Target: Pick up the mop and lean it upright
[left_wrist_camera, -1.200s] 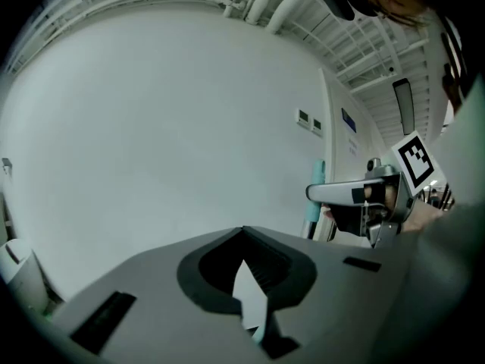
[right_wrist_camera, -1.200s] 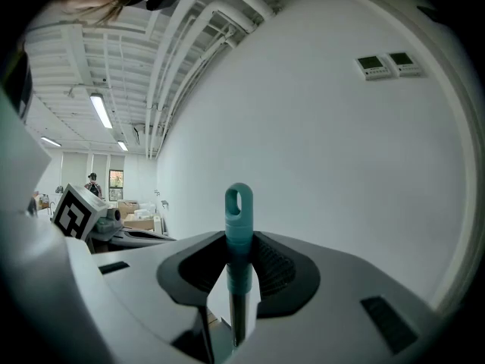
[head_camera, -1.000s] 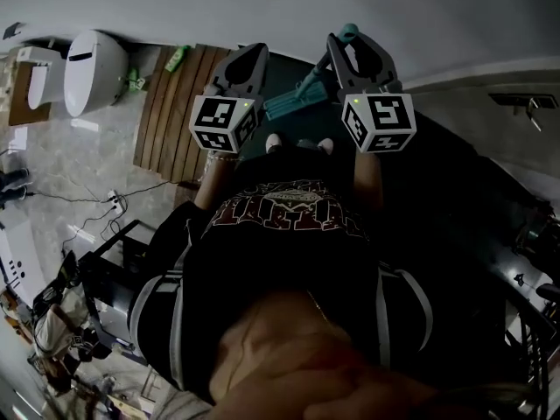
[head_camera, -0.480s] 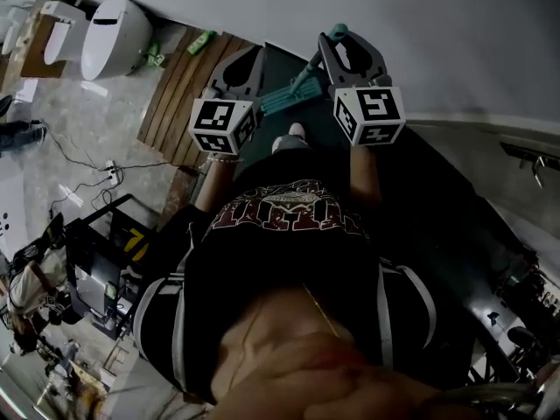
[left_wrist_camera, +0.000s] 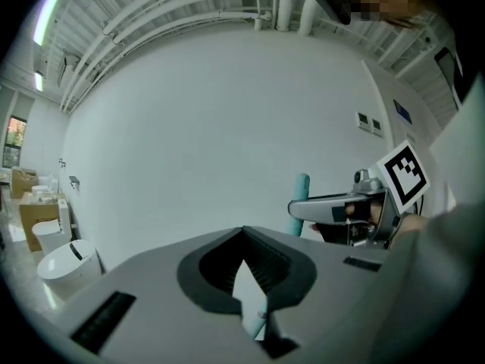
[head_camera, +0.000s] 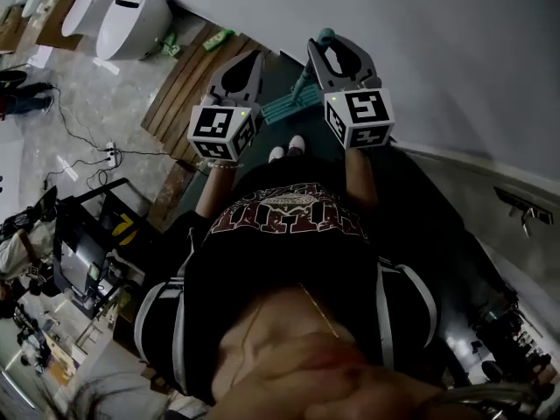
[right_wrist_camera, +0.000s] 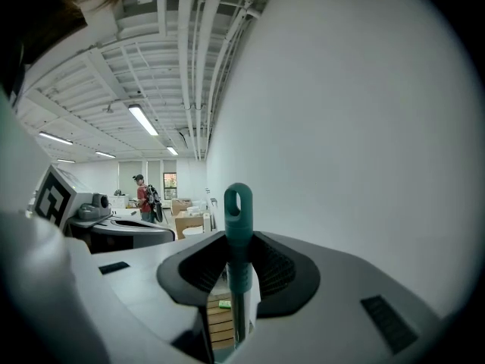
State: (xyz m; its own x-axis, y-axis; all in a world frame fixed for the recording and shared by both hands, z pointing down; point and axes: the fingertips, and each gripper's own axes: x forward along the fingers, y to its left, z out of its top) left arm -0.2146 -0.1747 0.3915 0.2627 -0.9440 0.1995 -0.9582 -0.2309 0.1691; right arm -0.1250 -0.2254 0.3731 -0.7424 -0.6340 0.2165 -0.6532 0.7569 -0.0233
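Note:
The mop has a teal handle (right_wrist_camera: 238, 233) with a loop at its top and a teal head (head_camera: 289, 105) down on the dark floor mat. My right gripper (head_camera: 325, 46) is shut on the upper handle, and the loop end pokes up between its jaws (right_wrist_camera: 238, 241). The handle stands nearly upright close to the white wall. My left gripper (head_camera: 254, 58) hovers beside it on the left, its jaws meeting at the tips with nothing in them (left_wrist_camera: 244, 237). In the left gripper view the handle top (left_wrist_camera: 302, 188) rises behind the right gripper (left_wrist_camera: 303, 209).
The white wall (head_camera: 455, 59) runs along the right, close to the mop. A wooden slat platform (head_camera: 179, 94) lies left of the mat, with a green bottle (head_camera: 217, 39) and a white toilet (head_camera: 131, 20) beyond. Cables (head_camera: 87, 143) trail over the floor at left. A person (right_wrist_camera: 144, 196) stands far off.
Both grippers have swung round together toward the white wall. The mop stays in the right jaws. The toilet and wooden slats have slid up and right in the head view.

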